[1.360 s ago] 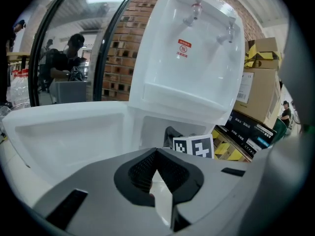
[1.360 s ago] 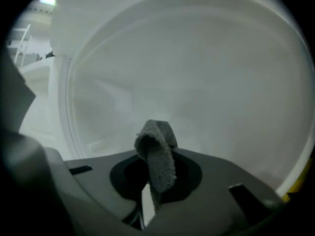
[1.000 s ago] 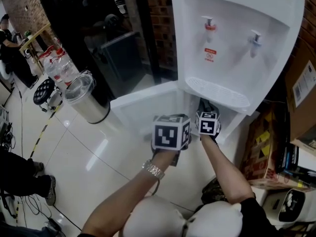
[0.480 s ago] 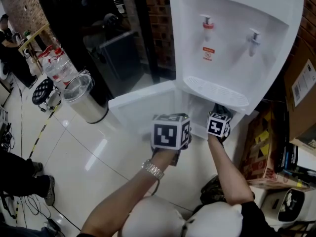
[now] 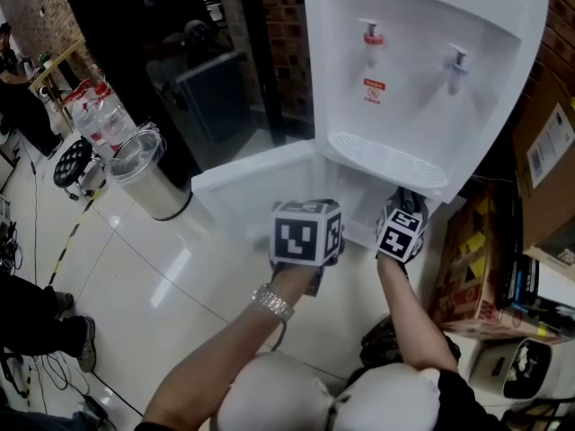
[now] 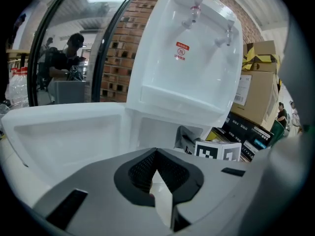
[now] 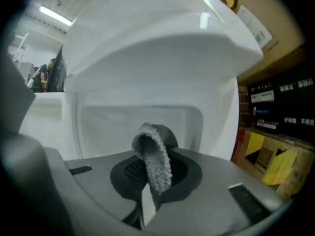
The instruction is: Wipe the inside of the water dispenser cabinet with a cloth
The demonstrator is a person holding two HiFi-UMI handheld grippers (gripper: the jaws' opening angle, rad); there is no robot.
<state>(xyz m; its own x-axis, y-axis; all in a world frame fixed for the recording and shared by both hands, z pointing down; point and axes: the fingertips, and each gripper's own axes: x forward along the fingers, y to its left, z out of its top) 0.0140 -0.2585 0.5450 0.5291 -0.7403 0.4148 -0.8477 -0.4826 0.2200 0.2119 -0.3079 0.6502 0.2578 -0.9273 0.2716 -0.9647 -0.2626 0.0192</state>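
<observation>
The white water dispenser [image 5: 422, 52] stands with its lower cabinet [image 5: 355, 206] open and the door [image 5: 238, 196] swung out to the left. My right gripper [image 5: 403, 206] is at the right side of the cabinet mouth, under the drip tray. It is shut on a grey cloth [image 7: 155, 161], which sticks up in front of the cabinet's back wall [image 7: 123, 124]. My left gripper [image 5: 306, 232] hovers before the opening, shut with nothing in it [image 6: 160, 181]. The left gripper view also shows the cloth [image 6: 189, 139] and the right gripper's marker cube [image 6: 219, 150].
A steel bin [image 5: 148, 173] stands on the tiled floor at left, with water bottles [image 5: 94, 115] and a stool [image 5: 72, 164] beyond. Cardboard boxes [image 5: 544, 155] and stacked cartons [image 5: 467, 268] crowd the dispenser's right side. Another person's legs [image 5: 45, 330] are at far left.
My right gripper with the cloth has slid from the middle of the cabinet mouth to its right side. The left gripper has hardly moved.
</observation>
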